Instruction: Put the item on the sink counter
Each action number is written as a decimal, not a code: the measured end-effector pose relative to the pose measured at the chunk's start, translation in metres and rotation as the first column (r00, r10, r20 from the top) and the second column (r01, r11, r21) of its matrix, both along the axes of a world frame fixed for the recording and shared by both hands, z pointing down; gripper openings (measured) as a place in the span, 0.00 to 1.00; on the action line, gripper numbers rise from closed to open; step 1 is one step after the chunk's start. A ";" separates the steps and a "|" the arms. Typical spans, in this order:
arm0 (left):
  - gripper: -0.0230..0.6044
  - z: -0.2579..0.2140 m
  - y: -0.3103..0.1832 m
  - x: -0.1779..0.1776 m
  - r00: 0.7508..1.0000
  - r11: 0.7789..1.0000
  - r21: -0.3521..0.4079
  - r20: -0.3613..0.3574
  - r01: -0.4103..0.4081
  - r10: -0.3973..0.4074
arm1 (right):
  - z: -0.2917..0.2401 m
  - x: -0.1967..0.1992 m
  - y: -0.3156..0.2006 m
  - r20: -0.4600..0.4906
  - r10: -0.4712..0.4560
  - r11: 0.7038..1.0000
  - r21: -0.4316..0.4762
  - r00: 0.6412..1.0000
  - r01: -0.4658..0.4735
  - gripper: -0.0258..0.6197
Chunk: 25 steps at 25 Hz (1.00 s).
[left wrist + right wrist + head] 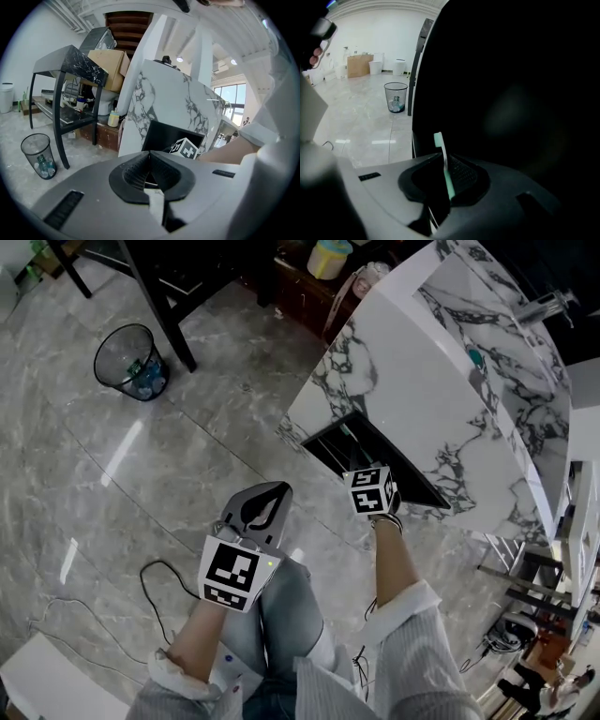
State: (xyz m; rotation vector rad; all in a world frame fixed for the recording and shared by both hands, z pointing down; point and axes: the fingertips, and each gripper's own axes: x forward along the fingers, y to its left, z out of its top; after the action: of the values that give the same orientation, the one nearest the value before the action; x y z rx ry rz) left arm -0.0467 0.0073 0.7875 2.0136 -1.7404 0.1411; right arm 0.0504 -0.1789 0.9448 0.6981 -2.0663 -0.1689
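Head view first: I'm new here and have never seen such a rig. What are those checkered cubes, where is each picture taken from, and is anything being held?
There is no robot. A person holds a two-jaw gripper in each hand, and the checkered cubes are part of those grippers. The head view looks down from the person's head at a marble counter, the floor and a waste bin. The other two pictures come from a camera riding on each gripper. The left gripper has its jaws together with nothing in them. The right gripper is at the dark opening under the counter, shut on a slim green-and-white item, seemingly a toothbrush.
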 end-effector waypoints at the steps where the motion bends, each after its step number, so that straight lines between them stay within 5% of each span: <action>1: 0.06 -0.001 0.000 0.000 1.000 1.000 -0.001 -0.001 0.002 -0.002 | 0.000 0.000 -0.001 0.002 0.007 1.000 -0.005 1.000 -0.007 0.10; 12: 0.06 -0.062 0.017 0.004 1.000 0.999 -0.053 -0.020 0.006 -0.007 | -0.044 0.003 0.054 0.017 0.030 0.992 -0.124 0.999 -0.027 0.13; 25: 0.06 -0.227 0.031 0.016 1.000 0.998 -0.065 -0.014 0.009 -0.010 | -0.219 -0.003 0.121 0.143 0.145 0.965 -0.241 0.979 -0.108 0.13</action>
State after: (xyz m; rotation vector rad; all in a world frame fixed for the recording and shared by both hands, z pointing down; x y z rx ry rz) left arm -0.0305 0.0382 0.5606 1.9553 -1.7139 0.1777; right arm 0.0478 -0.0582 0.7257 0.7144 -2.1407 0.2061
